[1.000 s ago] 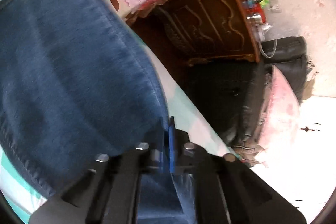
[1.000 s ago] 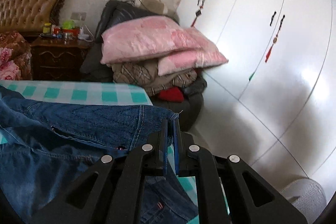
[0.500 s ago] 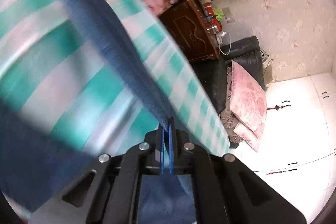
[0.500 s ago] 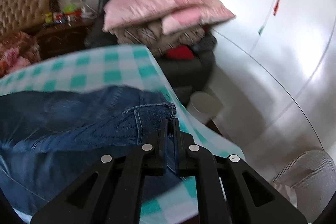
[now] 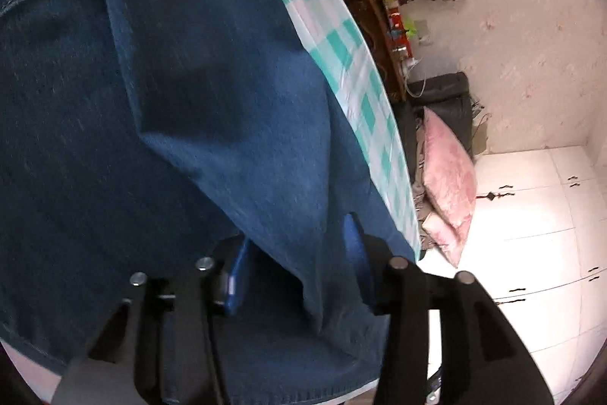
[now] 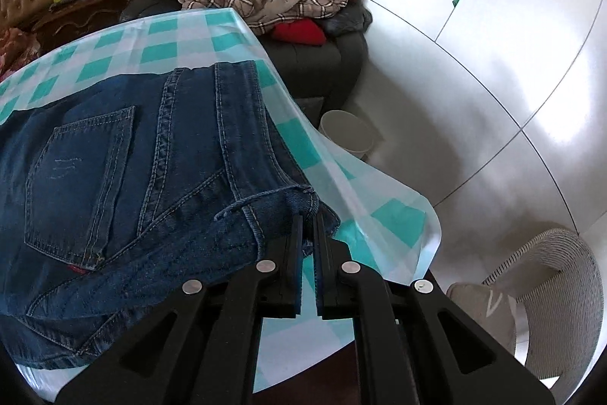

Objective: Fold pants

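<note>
Left gripper [image 5: 296,249] was opening, jeans [image 5: 170,139] loose between its jaws; right gripper [image 6: 308,226] was clamped on the waistband corner.

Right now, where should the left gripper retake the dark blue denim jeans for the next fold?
Grip the dark blue denim jeans at the loose hanging fold edge between the opening left gripper jaws, coming from the near table side; it overhangs there, clear of the checked tablecloth.
</note>
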Motion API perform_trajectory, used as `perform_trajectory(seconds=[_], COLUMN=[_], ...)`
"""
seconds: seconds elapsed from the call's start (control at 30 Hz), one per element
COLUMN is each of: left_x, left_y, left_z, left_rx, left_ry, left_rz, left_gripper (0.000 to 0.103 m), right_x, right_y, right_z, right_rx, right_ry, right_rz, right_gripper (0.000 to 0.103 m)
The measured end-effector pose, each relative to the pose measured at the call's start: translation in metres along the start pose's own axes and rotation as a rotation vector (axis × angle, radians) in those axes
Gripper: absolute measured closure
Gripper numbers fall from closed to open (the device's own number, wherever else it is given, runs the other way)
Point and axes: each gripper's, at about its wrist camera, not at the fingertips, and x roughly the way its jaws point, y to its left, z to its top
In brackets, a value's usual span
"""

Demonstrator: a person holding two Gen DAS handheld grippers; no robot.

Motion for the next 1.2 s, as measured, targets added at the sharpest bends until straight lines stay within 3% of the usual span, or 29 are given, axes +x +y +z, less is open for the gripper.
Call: perform_trajectory(seconds=[0.07, 0.13, 0.2, 0.27, 0.37, 0.47, 0.63, 0.67, 0.7, 0.77, 0.87, 0.93, 1.0, 1.2], left_x=[-0.003, -0.009, -0.01, -0.017, -0.041, -0.072, -0.069, -0.071, -0.078, -0.093, -0.116, -0.124, -0.127, -0.147], left_y=[0.008, 0.016, 0.017, 0.011, -0.024, -0.045, 0.014, 0.027, 0.038, 0.045, 0.058, 0.068, 0.071, 0.054], left_z=[0.005, 0.012, 0.02, 0.026, 0.02, -0.012, -0.045, -0.047, -0.048, -0.045, -0.027, -0.013, -0.003, -0.012], left_rx=[-0.028, -0.05, -0.049, -0.051, 0.024, 0.058, -0.038, -0.059, -0.071, -0.079, -0.118, -0.157, -0.165, -0.14], left_ry=[-0.008, -0.019, -0.028, -0.034, -0.063, -0.085, -0.042, -0.046, -0.073, -0.136, -0.202, -0.22, -0.216, -0.228], left_rz=[-0.003, -0.022, -0.027, -0.015, 0.014, 0.055, 0.1, 0.103, 0.106, 0.065, 0.036, 0.036, 0.049, 0.084], left_gripper=[0.059, 0.069, 0.1, 0.101, 0.101, 0.101, 0.1, 0.093, 0.074, 0.059, 0.059, 0.067, 0.1, 0.102], right_x=[0.0, 0.001, 0.002, -0.002, -0.025, -0.048, 0.001, 0.007, 0.012, 0.016, 0.02, 0.021, 0.019, -0.006], right_y=[0.001, 0.002, 0.004, 0.004, -0.004, -0.015, -0.014, -0.011, -0.007, -0.007, -0.006, -0.004, -0.003, -0.02], right_z=[0.0, 0.001, 0.004, 0.01, 0.026, 0.035, 0.013, 0.009, 0.005, 0.003, 0.004, 0.004, 0.006, 0.023], right_rx=[-0.008, -0.012, -0.019, -0.03, -0.033, -0.061, -0.117, -0.132, -0.145, -0.132, -0.129, -0.133, -0.132, -0.104], right_ry=[-0.001, 0.004, 0.005, -0.007, -0.039, -0.074, 0.041, 0.049, 0.05, 0.052, 0.05, 0.046, 0.041, -0.005], right_rz=[-0.01, -0.016, -0.021, -0.021, -0.001, -0.019, -0.042, -0.051, -0.064, -0.062, -0.062, -0.066, -0.065, -0.047], right_gripper=[0.097, 0.097, 0.097, 0.097, 0.097, 0.097, 0.097, 0.097, 0.097, 0.097, 0.097, 0.097, 0.097, 0.098])
